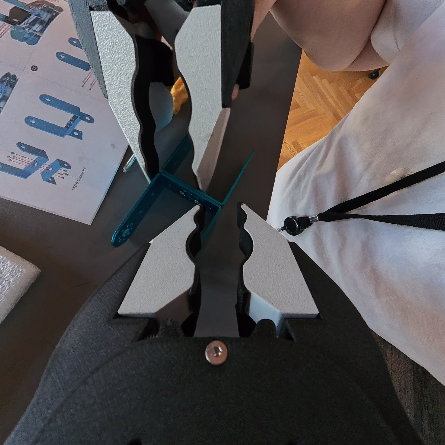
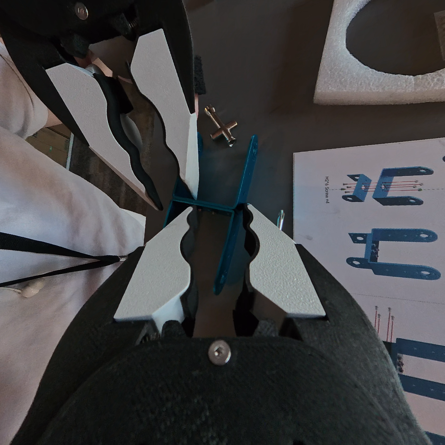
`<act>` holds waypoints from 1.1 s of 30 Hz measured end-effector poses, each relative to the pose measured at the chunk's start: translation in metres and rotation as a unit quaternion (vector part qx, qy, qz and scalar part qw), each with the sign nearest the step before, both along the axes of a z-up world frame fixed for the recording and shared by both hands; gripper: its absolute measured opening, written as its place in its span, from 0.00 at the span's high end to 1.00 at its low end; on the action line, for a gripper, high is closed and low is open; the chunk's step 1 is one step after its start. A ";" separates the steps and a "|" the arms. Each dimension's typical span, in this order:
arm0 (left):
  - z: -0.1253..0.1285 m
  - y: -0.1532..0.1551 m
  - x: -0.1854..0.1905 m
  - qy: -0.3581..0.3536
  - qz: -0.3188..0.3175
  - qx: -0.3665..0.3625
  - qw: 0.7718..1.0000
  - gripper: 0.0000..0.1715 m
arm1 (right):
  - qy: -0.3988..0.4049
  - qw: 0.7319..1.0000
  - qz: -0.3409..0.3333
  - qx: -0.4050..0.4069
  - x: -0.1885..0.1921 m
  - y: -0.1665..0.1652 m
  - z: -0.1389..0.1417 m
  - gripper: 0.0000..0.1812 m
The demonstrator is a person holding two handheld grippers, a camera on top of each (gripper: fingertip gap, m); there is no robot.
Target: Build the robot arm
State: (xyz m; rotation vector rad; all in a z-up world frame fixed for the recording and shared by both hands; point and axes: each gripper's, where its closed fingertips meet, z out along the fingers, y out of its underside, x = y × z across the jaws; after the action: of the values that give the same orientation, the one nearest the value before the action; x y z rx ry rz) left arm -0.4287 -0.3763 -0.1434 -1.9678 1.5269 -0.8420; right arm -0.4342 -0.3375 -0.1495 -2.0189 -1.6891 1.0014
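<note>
On the dark bench (image 1: 60,240), near its edge by the person's white garment, stands the blue bracket pair (image 1: 187,192). It is two U-shaped metal pieces set base to base, with their arms reaching opposite ways. Small screw heads show in the joined bases, so the pieces look already fastened together, though I cannot tell how many screws are in or how tight they are. The left claw (image 1: 220,207) comes at the bracket pair from one side, level with the bench and pointing along it. Its fingers are spread and straddle one bracket arm, which lies against one finger with a clear gap to the other, so the claw is released, not clamped. The right claw (image 2: 219,208) faces it from the opposite side, almost tip to tip with it. It too is released, with another bracket arm standing between its parted fingers, closer to one than the other. A printed instruction sheet (image 2: 310,277) with drawings of blue brackets lies just beside the bracket pair. A screwdriver tip (image 2: 280,218) pokes out between the sheet and the bracket pair. Near the bracket pair, on its left-claw side, lies a cross-shaped metal wrench (image 2: 222,131). A white foam block (image 2: 361,79) sits well apart, beyond that.
</note>
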 end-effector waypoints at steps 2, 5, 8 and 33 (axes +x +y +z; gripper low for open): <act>0.000 0.000 0.000 0.000 0.000 0.001 1.000 0.85 | -0.001 1.000 -0.002 -0.003 0.002 0.001 0.000 0.82; 0.000 0.000 0.000 0.001 0.000 0.001 1.000 0.85 | -0.001 1.000 0.001 0.000 0.002 0.001 0.001 0.83; 0.000 0.000 0.000 0.001 0.000 0.000 1.000 0.85 | 0.006 1.000 0.003 -0.011 0.001 -0.002 0.003 0.77; 0.000 0.000 0.001 0.000 0.002 0.003 1.000 0.85 | -0.001 1.000 -0.001 -0.011 0.000 -0.004 0.001 0.73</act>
State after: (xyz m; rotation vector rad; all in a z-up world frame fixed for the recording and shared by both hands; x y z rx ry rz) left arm -0.4273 -0.3767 -0.1433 -1.9658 1.5229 -0.8367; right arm -0.4340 -0.3410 -0.1486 -2.0355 -1.6852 1.0212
